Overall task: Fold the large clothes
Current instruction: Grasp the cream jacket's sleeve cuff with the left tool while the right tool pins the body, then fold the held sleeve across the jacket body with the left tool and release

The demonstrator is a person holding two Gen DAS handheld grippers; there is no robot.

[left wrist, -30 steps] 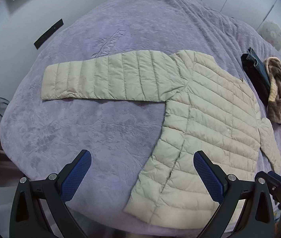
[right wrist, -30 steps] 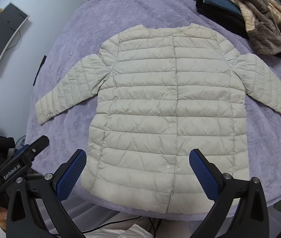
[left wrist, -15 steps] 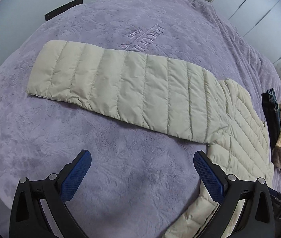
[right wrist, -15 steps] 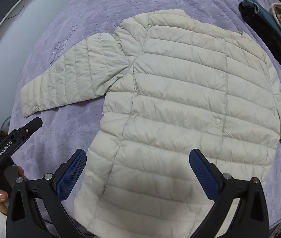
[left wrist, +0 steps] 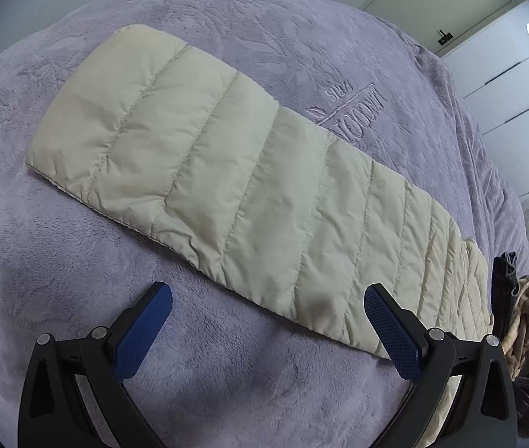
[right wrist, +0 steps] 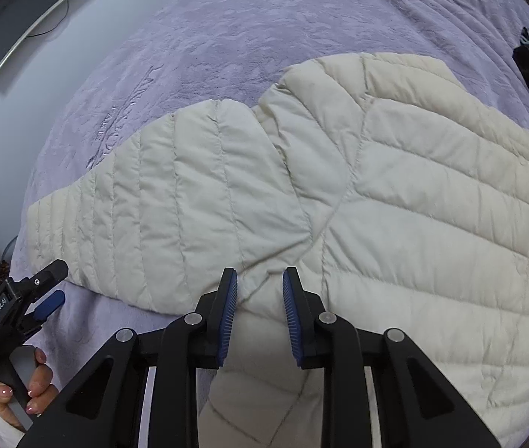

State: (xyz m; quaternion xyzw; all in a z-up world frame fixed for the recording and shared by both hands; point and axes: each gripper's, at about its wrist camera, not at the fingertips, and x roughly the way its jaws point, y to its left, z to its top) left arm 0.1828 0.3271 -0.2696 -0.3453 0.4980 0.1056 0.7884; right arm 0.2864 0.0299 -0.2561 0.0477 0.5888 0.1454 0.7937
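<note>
- Purple plush bedspread with embossed leaves and lettering covers the whole surface; a white wall and cupboard doors stand behind it in the left wrist view; a curved monitor shows only in the right wrist view.
- Cream quilted jacket lies flat on the bedspread; the right wrist view shows its body, shoulder and sleeve; the left wrist view shows mostly the sleeve, its cuff at upper left.
- Left gripper hovers with jaws wide apart, the sleeve's lower edge between them, pads not pressing it; a hand holds it in the right wrist view.
- Right gripper has just been closing its jaws at the armpit, puffy fabric between the blue ribbed pads; whether they pinch it I cannot tell.
- Dark and brown clothes sit at the far edge, cut off and hard to make out.
</note>
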